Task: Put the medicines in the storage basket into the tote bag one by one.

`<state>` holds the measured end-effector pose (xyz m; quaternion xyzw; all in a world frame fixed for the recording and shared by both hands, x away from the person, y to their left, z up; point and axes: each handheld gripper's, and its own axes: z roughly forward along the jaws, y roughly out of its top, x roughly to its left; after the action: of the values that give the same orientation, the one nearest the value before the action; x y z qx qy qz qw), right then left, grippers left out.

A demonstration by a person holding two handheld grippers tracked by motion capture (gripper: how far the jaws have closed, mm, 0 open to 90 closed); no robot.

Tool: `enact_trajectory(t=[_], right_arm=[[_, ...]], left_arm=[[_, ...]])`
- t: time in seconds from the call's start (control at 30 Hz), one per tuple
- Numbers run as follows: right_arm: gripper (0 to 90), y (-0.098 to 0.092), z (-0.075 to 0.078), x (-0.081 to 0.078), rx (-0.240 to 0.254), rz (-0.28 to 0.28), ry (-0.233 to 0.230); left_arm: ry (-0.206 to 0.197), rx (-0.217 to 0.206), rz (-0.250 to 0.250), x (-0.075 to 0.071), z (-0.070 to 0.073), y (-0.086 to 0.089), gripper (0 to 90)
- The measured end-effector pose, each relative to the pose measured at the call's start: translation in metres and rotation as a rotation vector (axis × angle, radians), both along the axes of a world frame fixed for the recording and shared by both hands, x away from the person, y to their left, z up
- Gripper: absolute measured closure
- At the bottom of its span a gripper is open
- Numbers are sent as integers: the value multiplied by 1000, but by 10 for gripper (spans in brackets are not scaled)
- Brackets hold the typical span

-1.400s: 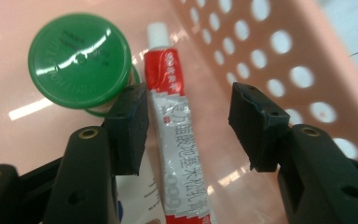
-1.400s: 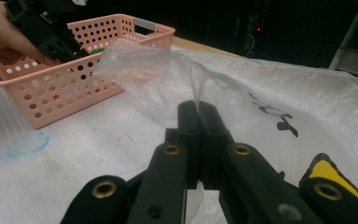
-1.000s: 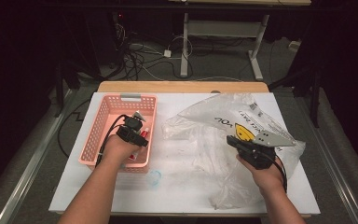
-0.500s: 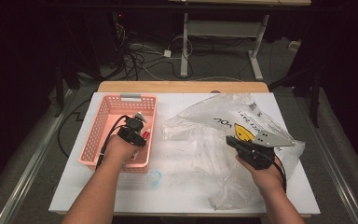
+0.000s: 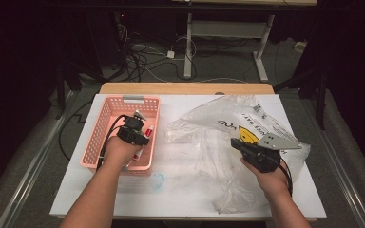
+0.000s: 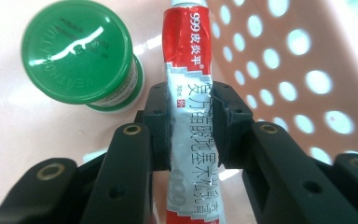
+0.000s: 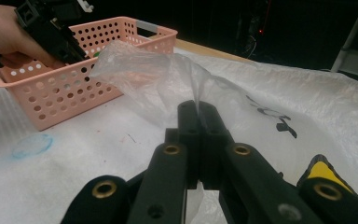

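Note:
A red and white ointment tube [image 6: 189, 93] lies inside the pink basket [image 5: 105, 118], beside a green-capped jar [image 6: 77, 51]. My left gripper [image 6: 191, 121] reaches down into the basket; its jaws have just been closing, and both pads now press on the tube's middle. In the high view the left gripper [image 5: 140, 135] sits over the basket's right half, with the tube [image 5: 148, 130] poking out past it. My right gripper [image 7: 198, 112] is shut on a fold of the clear plastic bag [image 7: 149, 70], holding its edge raised off the table. The bag [image 5: 228, 118] spreads across the table's right side around the right gripper [image 5: 236, 142].
The white table [image 5: 180, 190] carries a blue ring mark [image 5: 158, 179] in front of the basket. A wooden strip [image 5: 185, 88] runs along the far edge. Beyond it the dark floor holds cables and a desk frame [image 5: 223, 42].

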<state>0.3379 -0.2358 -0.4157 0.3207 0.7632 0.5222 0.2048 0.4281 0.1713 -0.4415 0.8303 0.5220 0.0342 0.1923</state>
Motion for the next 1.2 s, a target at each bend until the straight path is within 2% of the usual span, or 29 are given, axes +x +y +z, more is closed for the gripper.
enact_trajectory(t=[0.17,0.37,0.6,0.73,1.07,1.2], right_arm=[[900,-1,0,0,0,1,-1],[900,-1,0,0,1,1,-2],[900,-2,0,-1,2,-2,-3],[900,-1,0,-1,6,-2,1],[900,-1,0,-2,6,-1,-5],[900,-1,-1,-2,2,1,-4]], left_arm=[[-43,-24,5,-6,8,3,687],[-88,-44,-13,-13,17,6,687],[-159,-99,-5,-23,26,11,688],[-188,-107,-11,-28,30,12,687],[-259,-182,7,-44,33,19,687],[-299,-180,1,-53,33,22,687]])
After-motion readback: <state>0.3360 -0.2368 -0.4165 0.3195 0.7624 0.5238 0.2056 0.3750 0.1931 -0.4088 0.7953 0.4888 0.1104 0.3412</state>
